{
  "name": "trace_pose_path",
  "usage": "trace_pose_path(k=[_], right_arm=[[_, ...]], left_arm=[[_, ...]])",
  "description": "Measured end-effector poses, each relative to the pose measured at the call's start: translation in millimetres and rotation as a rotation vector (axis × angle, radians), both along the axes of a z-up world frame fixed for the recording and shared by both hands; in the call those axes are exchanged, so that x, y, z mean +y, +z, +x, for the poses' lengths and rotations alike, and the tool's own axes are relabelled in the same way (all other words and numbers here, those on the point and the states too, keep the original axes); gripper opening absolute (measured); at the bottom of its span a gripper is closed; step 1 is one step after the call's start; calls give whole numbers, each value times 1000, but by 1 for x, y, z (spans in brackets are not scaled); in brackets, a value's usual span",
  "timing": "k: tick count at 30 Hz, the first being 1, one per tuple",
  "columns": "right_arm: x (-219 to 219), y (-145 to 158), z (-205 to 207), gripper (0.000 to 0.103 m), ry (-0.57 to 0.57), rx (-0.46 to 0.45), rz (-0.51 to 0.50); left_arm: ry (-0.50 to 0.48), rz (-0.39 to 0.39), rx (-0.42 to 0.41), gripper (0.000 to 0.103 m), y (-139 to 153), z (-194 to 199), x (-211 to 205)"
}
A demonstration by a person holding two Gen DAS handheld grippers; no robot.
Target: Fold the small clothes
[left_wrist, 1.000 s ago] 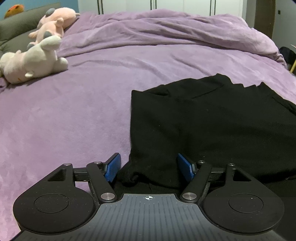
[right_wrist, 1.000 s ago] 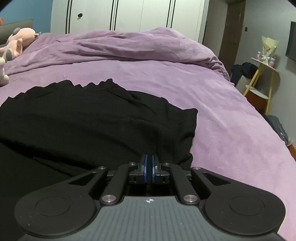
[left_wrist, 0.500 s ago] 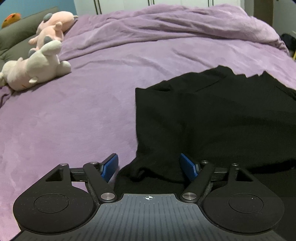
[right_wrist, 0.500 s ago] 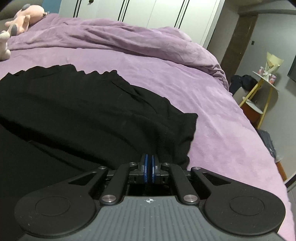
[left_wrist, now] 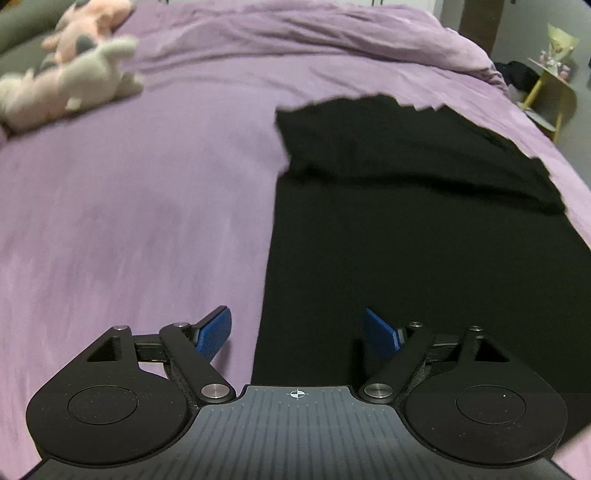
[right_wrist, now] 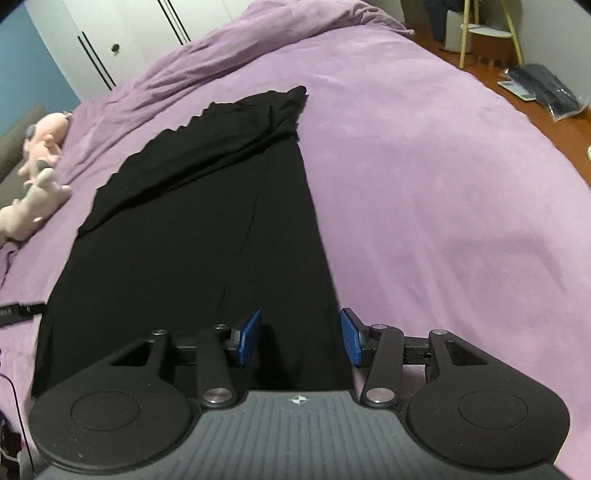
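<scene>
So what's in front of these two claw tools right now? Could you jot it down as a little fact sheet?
surface: purple blanket covering a bed
garment: black garment laid out long, its far end folded back over itself
left gripper: jaws opening, nothing pinched, above the garment's left edge
right gripper: jaws opening, nothing pinched, above the garment's right edge
toys: plush animals near the far left

Bedroom in home. Big bed with soft purple blanket, bunched up at far end. Pink and white stuffed animals lying near grey pillow. White closet doors and blue wall behind bed. Wood floor at side. Small yellow-legged side table with little things on top, flowers maybe.
</scene>
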State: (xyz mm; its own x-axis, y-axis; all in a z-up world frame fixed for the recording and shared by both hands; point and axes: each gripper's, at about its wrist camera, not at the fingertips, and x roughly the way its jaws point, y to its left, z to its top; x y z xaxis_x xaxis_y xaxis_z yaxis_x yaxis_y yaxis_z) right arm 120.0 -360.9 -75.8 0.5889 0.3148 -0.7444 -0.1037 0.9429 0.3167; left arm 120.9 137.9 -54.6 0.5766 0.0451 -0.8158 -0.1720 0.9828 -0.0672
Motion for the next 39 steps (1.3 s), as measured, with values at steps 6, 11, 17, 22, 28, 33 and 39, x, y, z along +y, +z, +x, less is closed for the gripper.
trace_pose_path(k=[6,11,17,22,28,33,39], right_arm=[[-5,-7,-21,46,-8,19,-5],[1,-8,-31,38,36,36,-9],[-7,-15,-30,9,41,98,56],[-21,-17,-24,4,36,144,233],[-37,-5,-1,3,-11,114,467],[-27,10,39,3,-42,60,552],[4,20,103,3,-99,12,468]], left_arm=[[86,-213,47,78,-17,-74,16],[93,-228,68,67,-25,-86,10],[64,-228,110,29,-24,-78,11],[23,-284,95,8,-18,-81,20],[8,-411,-48,8,21,-68,29],[56,-452,-153,8,47,-28,43],[161,-334,-174,8,41,40,49]])
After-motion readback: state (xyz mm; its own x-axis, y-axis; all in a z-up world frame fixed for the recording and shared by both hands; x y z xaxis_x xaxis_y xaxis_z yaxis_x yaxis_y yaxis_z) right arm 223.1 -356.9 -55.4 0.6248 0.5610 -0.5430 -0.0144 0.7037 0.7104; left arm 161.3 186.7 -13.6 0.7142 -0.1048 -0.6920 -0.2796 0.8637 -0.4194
